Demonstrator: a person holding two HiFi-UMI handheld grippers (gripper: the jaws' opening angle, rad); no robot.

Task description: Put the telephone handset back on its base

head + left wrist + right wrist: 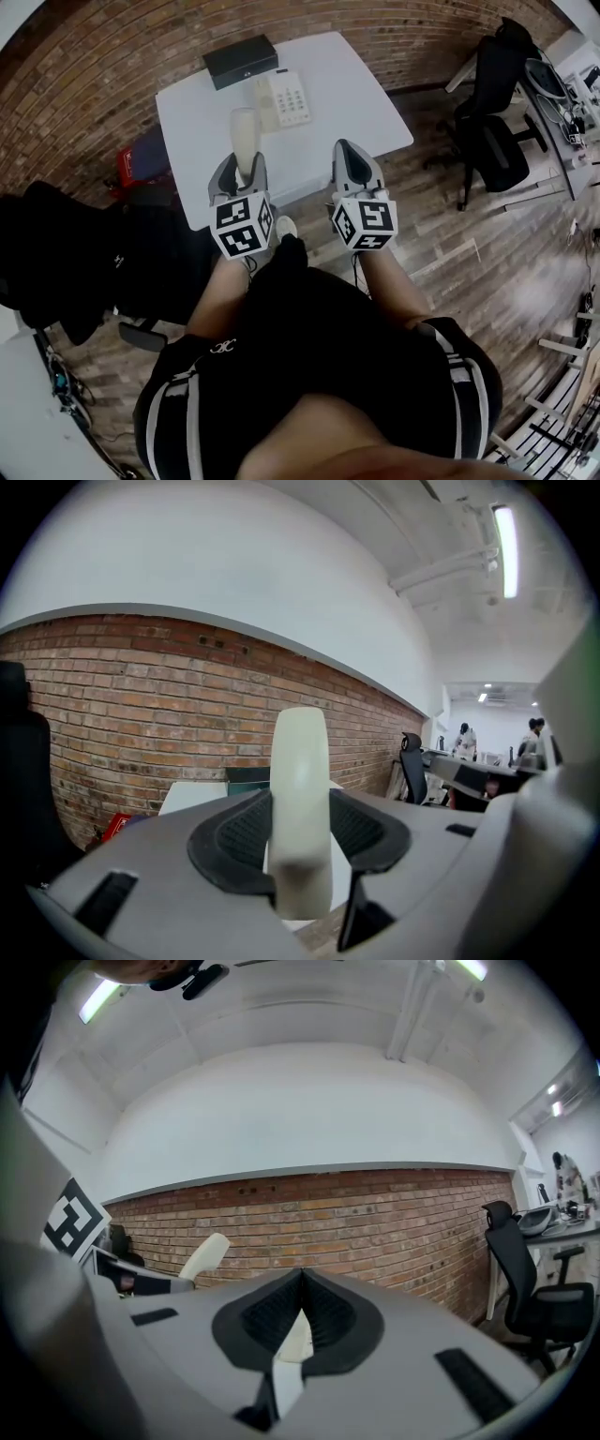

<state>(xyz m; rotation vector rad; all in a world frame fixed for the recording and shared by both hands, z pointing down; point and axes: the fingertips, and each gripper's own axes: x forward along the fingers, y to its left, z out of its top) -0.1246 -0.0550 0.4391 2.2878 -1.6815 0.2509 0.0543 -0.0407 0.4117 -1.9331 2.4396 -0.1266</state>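
The handset is a plain cream-white bar with rounded ends and smooth sides. It stands on end in the left claw, over the near edge of the white worktop and well apart from the base.

In the left gripper view the ribbed black pads of the left claw press on both narrow sides of the handset. The jaws stand fairly wide because of its thickness, and most of its length rises above them.

The base is cream too. It lies flat toward the far side of the worktop, with a grid of pale keys on its right half and a long cradle on its left. A black box lies just beyond it. Print on the keys and the box is too small to read.

The right claw hangs beside the left one, near the worktop's edge. In the right gripper view the right claw has its pads meeting at the tips with nothing gripped. The pale sliver in the gap below is probably the worktop seen through it. The handset shows off to the left there, tilted against a brick wall.

Each claw's cube bears black-and-white square markers, not words.
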